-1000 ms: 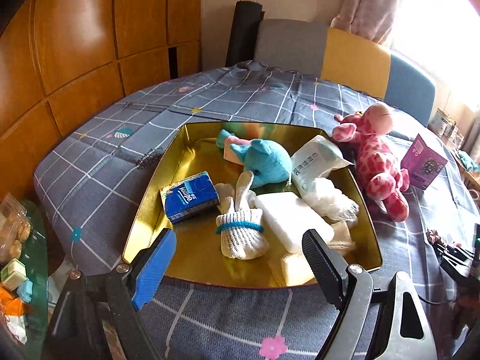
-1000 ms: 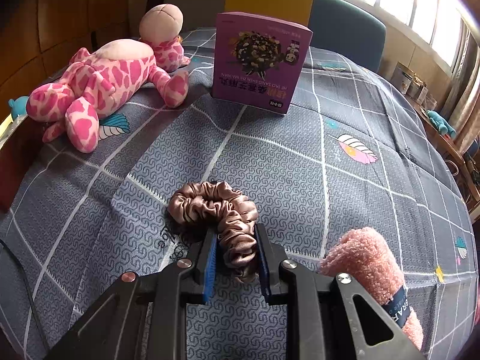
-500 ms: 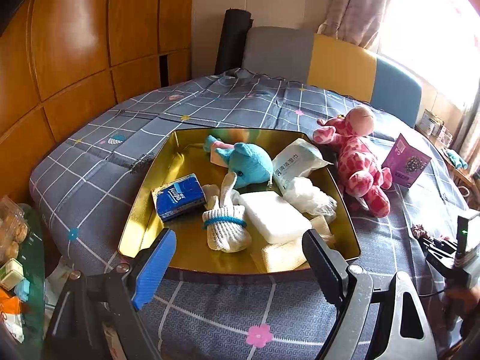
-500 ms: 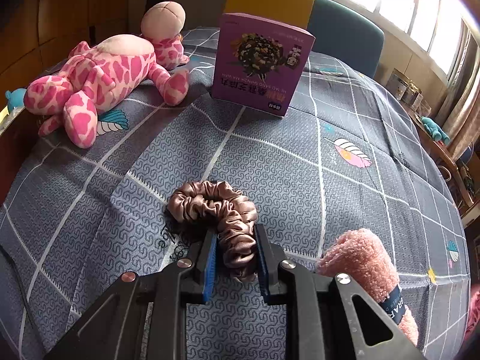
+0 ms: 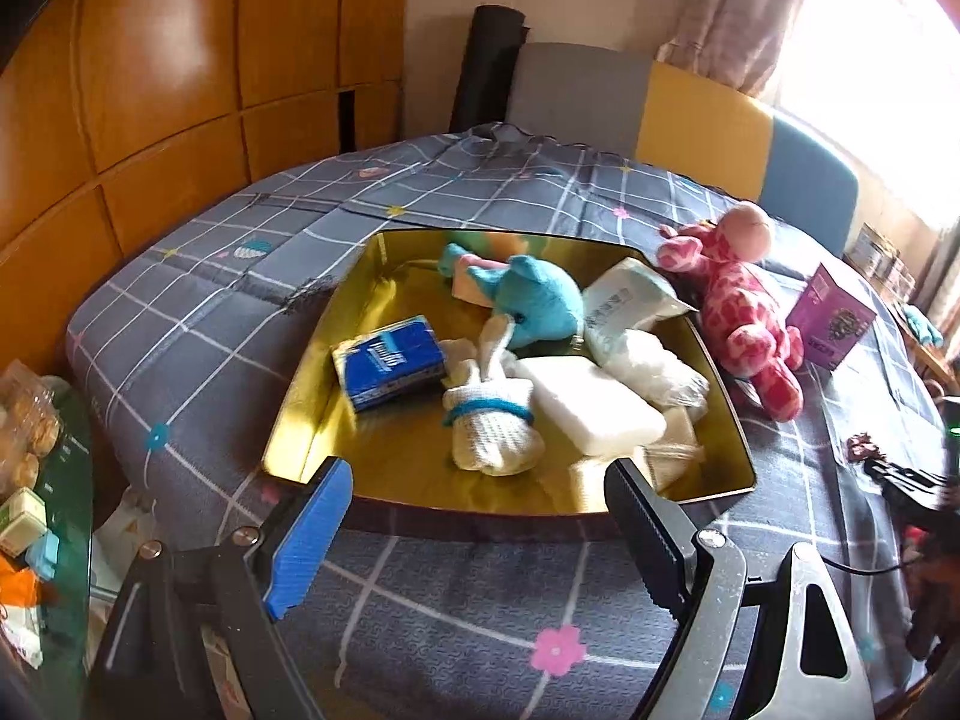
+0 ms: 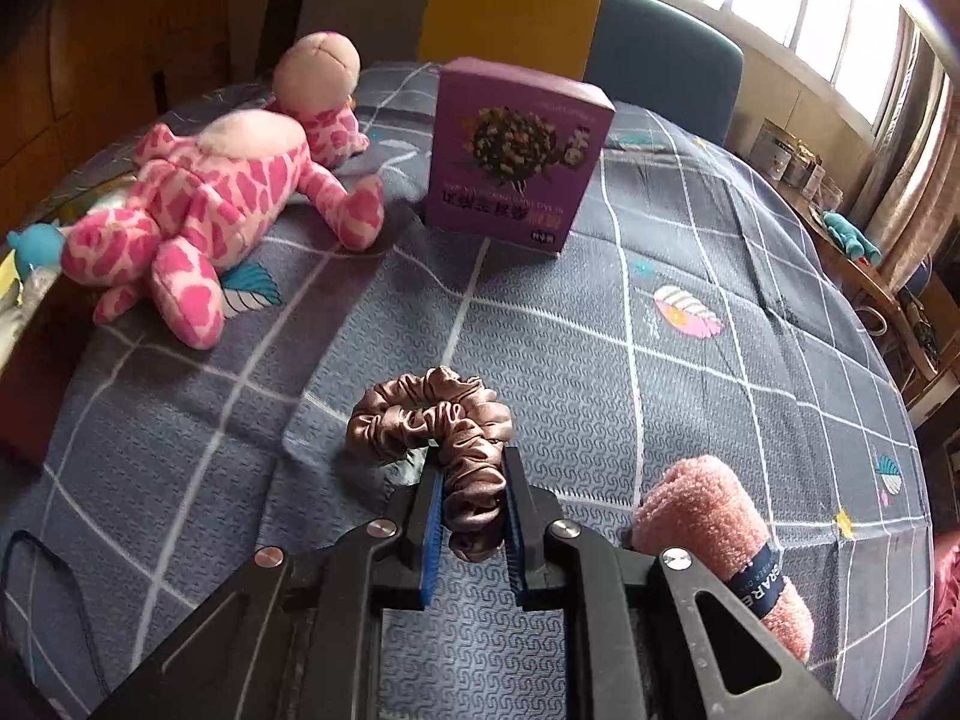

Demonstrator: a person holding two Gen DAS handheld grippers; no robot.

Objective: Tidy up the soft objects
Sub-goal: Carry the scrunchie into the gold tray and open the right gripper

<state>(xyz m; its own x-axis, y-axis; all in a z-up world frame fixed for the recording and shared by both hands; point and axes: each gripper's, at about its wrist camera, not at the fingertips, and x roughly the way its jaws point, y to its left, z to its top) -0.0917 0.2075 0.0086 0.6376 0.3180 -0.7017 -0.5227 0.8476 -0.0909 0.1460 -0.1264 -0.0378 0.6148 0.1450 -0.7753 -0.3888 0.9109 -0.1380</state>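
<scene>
We've got the scrunchie (image 6: 441, 429) pinched in our right fingers (image 6: 474, 480); the tray (image 5: 312, 372) sits at ten o'clock, left fingers (image 5: 474, 531) spread empty before it.

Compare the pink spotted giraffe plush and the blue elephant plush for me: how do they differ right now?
The pink spotted giraffe plush lies on the grey checked quilt, outside the gold tray; the blue elephant plush already sits inside that tray among other items. The giraffe is sprawled long with legs out; the elephant is rounder and more compact. The giraffe looks larger. Both are soft stuffed toys, and no claw touches either.
</scene>
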